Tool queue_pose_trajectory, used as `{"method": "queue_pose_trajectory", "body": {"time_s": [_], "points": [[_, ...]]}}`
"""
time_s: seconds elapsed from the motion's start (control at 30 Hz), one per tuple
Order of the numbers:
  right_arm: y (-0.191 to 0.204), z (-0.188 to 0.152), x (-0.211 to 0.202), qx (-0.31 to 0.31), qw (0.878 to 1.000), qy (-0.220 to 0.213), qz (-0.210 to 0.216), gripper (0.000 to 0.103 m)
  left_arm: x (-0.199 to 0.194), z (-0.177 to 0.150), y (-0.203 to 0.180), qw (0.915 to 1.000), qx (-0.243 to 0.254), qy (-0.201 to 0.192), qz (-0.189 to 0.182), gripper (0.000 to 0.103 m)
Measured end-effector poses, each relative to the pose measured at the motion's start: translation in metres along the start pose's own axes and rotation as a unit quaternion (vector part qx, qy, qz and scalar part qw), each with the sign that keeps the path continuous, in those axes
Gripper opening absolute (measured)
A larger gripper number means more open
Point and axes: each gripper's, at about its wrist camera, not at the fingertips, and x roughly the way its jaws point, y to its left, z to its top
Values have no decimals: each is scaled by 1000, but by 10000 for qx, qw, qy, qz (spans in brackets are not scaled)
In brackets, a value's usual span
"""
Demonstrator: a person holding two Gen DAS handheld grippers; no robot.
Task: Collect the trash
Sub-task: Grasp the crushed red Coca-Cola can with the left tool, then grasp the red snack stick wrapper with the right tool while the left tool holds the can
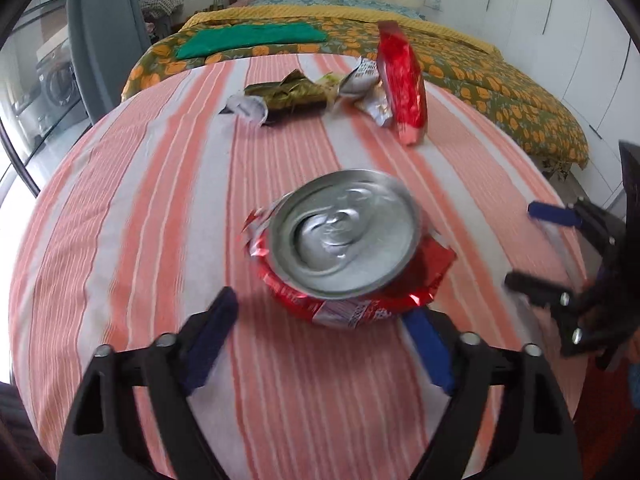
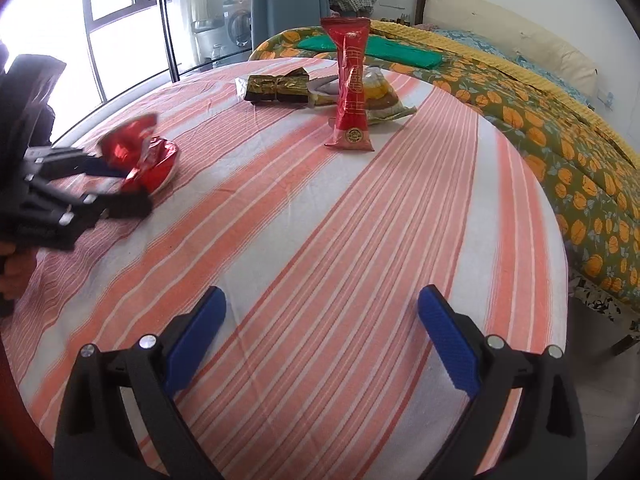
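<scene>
Bed (image 2: 560,128) sat beyond the desk (image 1: 120,208), which carried a striped cloth. Tall red packet (image 2: 351,84) stood at the far side beside crumpled wrappers (image 1: 288,96). Crushed red can (image 1: 344,248) lay near the left gripper (image 1: 320,340), fingers spread wide around it, not gripping. Right gripper (image 2: 322,340) hovered over bare cloth, fingers wide, holding nothing.

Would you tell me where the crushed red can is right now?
The crushed red can sits on the striped tablecloth, between the open fingers of the left gripper; in the right wrist view it lies far left, nearer than the tall red packet.
</scene>
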Motion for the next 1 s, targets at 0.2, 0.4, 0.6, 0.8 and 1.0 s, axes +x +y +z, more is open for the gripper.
{"method": "queue_pose_trajectory", "body": {"time_s": [0.2, 0.4, 0.6, 0.8, 1.0], "points": [[-12, 5, 3, 157, 9998, 114, 12, 94, 1, -10, -2, 9998, 208, -7, 78, 97], [-27, 45, 32, 77, 9992, 372, -154, 93, 3, -9, -4, 9997, 228, 28, 53, 98], [-24, 99, 73, 34, 9996, 280, -8, 80, 3, -9, -3, 9998, 212, 24, 28, 98], [-23, 113, 82, 196, 9991, 281, 250, 39, 3, -9, -3, 9998, 210, 24, 28, 98], [-30, 96, 41, 239, 9958, 749, 462, 34, 3, -8, -3, 9998, 197, 17, 11, 98]]}}
